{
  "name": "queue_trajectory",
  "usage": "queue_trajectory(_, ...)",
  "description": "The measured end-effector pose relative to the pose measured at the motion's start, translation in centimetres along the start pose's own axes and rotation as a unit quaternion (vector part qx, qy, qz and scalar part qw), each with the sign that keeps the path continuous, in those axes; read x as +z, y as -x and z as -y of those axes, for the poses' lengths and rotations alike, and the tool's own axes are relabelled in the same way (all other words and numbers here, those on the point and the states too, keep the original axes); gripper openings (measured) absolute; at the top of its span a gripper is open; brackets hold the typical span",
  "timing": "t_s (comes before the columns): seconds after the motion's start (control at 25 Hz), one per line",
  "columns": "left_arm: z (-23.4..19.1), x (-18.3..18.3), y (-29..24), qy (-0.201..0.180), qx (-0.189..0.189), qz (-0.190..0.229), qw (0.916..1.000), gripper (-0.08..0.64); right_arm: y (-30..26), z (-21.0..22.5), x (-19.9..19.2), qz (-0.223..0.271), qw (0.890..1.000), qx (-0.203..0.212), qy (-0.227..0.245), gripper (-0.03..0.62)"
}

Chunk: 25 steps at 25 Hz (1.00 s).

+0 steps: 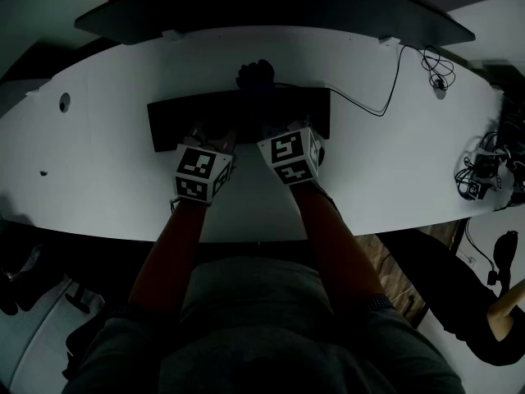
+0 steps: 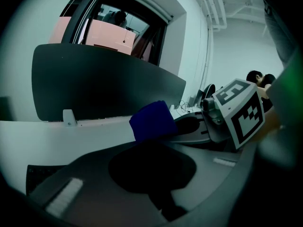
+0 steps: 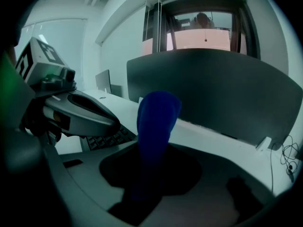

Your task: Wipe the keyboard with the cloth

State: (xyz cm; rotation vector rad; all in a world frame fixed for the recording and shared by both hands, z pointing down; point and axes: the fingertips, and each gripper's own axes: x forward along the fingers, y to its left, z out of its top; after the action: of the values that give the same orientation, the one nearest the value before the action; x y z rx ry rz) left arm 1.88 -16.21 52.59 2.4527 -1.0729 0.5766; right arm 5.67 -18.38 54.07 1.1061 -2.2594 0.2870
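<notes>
A black keyboard (image 1: 176, 121) lies across the middle of the white desk (image 1: 98, 171). Both grippers hover over its near edge, side by side. My right gripper (image 1: 283, 134) is shut on a dark blue cloth (image 3: 156, 122), which stands up out of its jaws. In the head view the cloth (image 1: 256, 76) shows as a dark bunch at the keyboard's far edge. My left gripper (image 1: 212, 142) sits just left of it with its jaws together and nothing held. In the left gripper view the cloth (image 2: 151, 121) lies just beyond that gripper's jaws, beside the right gripper (image 2: 191, 126).
A dark partition (image 1: 271, 11) runs along the desk's far edge. A thin cable (image 1: 373, 105) leads from the keyboard to the back right, and a tangle of cables (image 1: 484, 171) lies at the right end. A person's arm (image 1: 509, 302) shows at the lower right.
</notes>
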Motion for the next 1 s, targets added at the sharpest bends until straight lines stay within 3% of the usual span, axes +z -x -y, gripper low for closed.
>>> queue_trajectory(1.0, 6.4, 0.9, -5.4, -0.001, -0.006, -0.007, 1.0000, 0.006, 4.3, 6.3, -3.8, 0.009, 1.000, -0.008, -0.004, 0.126)
